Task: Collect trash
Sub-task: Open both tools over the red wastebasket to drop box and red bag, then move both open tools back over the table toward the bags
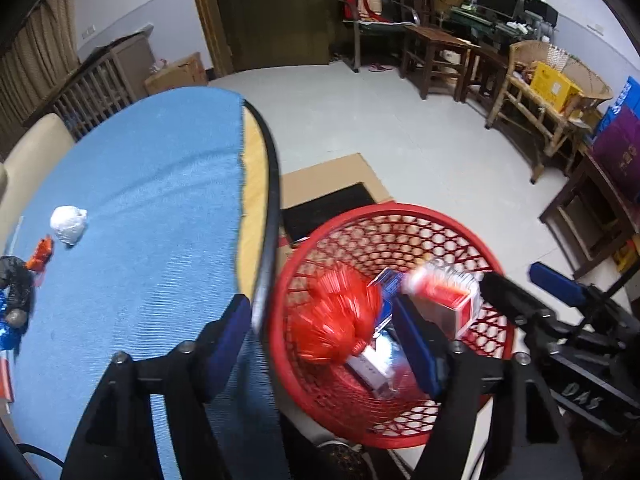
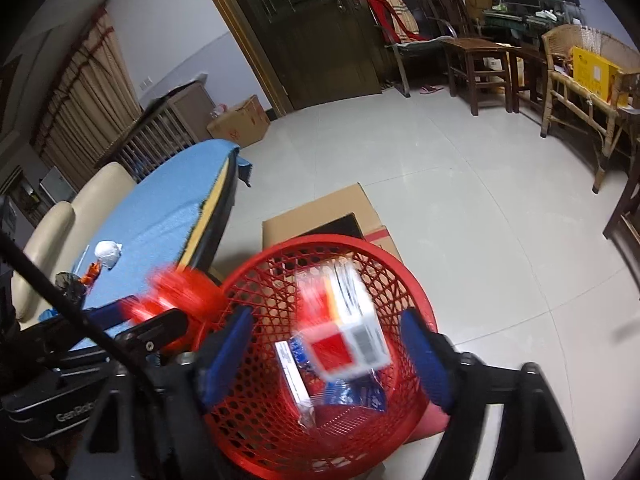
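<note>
Red plastic mesh forms the waste basket [image 2: 256,280] standing on the floor just beside the blue-clothed round table [image 1: 140,184], and both grippers hang over its mouth with their blue-padded fingers spread apart, pressing on nothing. Between the left gripper [image 1: 320,344] fingers a blurred red plastic bag [image 1: 336,316] sits inside the basket, while a blurred red-and-white carton [image 2: 344,336] sits between the right gripper [image 2: 324,360] fingers above other packets on the basket's bottom. Well away from the basket, on the table's cloth, lie a crumpled white wad [image 1: 69,224] and dark and orange scraps [image 1: 24,276].
</note>
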A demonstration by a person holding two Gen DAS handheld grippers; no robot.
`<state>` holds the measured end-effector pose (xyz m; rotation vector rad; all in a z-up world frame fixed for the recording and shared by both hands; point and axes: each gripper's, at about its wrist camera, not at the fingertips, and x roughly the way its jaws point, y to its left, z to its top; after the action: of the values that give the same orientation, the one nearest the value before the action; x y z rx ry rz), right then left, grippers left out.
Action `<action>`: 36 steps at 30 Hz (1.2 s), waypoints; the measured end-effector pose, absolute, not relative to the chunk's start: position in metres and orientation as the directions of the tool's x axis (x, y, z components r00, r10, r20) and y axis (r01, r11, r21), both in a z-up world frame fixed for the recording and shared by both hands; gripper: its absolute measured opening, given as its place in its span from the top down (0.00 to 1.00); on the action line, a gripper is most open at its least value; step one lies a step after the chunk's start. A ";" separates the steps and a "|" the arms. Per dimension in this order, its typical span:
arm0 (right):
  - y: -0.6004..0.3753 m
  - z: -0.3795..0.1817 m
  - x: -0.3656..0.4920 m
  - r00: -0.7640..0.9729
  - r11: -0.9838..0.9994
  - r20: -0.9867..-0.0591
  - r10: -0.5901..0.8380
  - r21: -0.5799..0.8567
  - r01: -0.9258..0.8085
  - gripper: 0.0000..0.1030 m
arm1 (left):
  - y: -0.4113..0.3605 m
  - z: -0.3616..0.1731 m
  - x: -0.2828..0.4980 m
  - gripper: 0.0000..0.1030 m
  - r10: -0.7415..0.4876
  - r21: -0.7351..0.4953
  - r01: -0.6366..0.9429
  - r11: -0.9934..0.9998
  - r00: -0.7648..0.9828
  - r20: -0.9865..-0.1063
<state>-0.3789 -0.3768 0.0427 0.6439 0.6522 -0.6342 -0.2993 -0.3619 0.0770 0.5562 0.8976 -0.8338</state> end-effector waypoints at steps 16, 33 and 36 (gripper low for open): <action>-0.365 0.073 -0.366 0.642 0.661 -0.677 -0.360 0.300 0.688 0.21 | -0.295 0.097 -0.251 0.28 -0.395 0.032 0.719 0.694 0.418 -0.818; -0.295 0.091 -0.299 0.667 0.801 -0.683 -0.299 0.201 0.565 0.21 | -0.206 0.103 -0.209 0.27 -0.383 -0.036 0.591 0.806 0.475 -0.792; -0.284 0.091 -0.288 0.667 0.819 -0.688 -0.286 0.186 0.543 0.21 | -0.192 0.101 -0.202 0.27 -0.378 -0.046 0.570 0.821 0.480 -0.792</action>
<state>-0.2884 -0.2840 0.0910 0.3975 0.6964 -0.4818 -0.2018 -0.1922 0.1006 0.2362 0.9000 -0.5842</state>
